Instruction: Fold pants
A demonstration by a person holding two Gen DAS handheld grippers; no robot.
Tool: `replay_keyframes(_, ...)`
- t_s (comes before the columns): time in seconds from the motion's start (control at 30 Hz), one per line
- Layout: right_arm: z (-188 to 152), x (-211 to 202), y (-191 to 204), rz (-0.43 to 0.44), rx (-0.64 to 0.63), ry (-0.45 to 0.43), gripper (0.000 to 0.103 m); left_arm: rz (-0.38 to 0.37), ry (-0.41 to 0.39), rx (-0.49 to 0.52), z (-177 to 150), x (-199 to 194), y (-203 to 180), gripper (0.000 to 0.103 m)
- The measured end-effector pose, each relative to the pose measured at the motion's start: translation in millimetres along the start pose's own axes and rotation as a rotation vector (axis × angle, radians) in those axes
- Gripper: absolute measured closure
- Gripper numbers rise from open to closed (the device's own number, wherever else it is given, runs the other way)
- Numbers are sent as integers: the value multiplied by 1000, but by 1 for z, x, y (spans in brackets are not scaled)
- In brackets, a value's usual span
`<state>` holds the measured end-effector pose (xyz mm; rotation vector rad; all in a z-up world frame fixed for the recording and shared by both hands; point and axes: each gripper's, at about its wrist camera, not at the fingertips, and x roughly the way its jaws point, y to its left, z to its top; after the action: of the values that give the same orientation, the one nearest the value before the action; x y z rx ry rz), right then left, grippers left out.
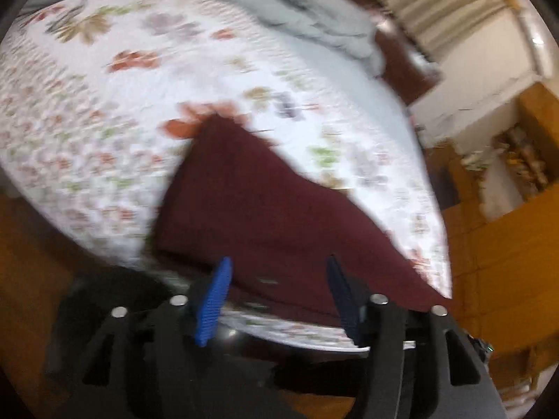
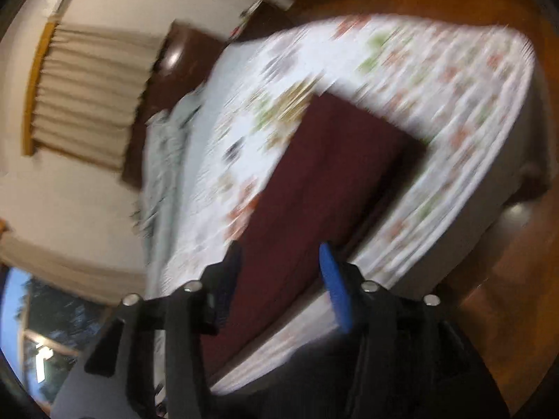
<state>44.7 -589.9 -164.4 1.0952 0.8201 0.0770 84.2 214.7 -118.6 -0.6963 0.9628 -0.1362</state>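
Note:
Dark maroon pants point(image 1: 258, 209) lie flat on a floral bedspread point(image 1: 104, 111), near the bed's front edge. My left gripper point(image 1: 279, 265) is open, its blue-padded fingers spread just above the near end of the pants, holding nothing. In the right wrist view the pants point(image 2: 321, 174) stretch away as a long folded strip on the bedspread point(image 2: 436, 70). My right gripper point(image 2: 281, 255) is open over the near end of the pants, holding nothing. Both views are motion-blurred.
A rumpled grey blanket point(image 1: 307, 10) lies at the far side of the bed. A dark headboard point(image 2: 181, 56), curtains point(image 2: 87, 94) and a white wall stand beyond. Wooden floor point(image 2: 489, 296) surrounds the bed; wooden furniture point(image 1: 506, 244) is at the right.

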Motion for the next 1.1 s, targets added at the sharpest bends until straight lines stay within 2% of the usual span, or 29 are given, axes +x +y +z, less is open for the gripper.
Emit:
replay_keyframes(0.03,-14,14,14,-5,-16,43,40,-43,20,22,-6,8,-15,34)
replay_keyframes(0.1,-39,43,33,-33,-31,125,39,-92,58,74,-18,32,-38,24)
replay_keyframes(0.17,-59,74,44,-69,-50,199,39,-59,132,112,-34,67,-54,24)
replay_keyframes(0.23,-78,101,45,-105,-24,254,41,-75,173,73,-43,88,-56,25)
replay_keyframes(0.27,-82,109,42,-106,-11,274,46,-81,170,43,-46,90,-51,25)
replay_keyframes(0.4,-88,125,35,-127,14,265,47,-76,130,-104,-46,85,-22,24)
replay_keyframes(0.5,-82,135,23,-137,60,257,47,-95,159,-200,-45,88,-1,24)
replay_keyframes(0.8,-74,140,15,-119,94,244,49,-43,220,-223,-43,128,1,25)
replay_keyframes(0.87,-75,137,10,-112,117,234,51,-27,207,-210,-43,125,1,38)
replay_keyframes(0.93,-76,134,7,-104,121,228,51,-19,187,-212,-43,120,11,62)
replay_keyframes(1.0,-76,136,7,-101,118,223,52,-4,167,-205,-43,119,15,77)
replay_keyframes(1.03,-76,136,7,-102,114,217,57,-13,162,-212,-44,119,17,81)
replay_keyframes(1.07,-76,136,8,-106,101,215,70,-16,156,-209,-45,116,18,82)
replay_keyframes(1.1,-77,134,11,-110,77,212,81,-16,145,-194,-45,114,17,93)
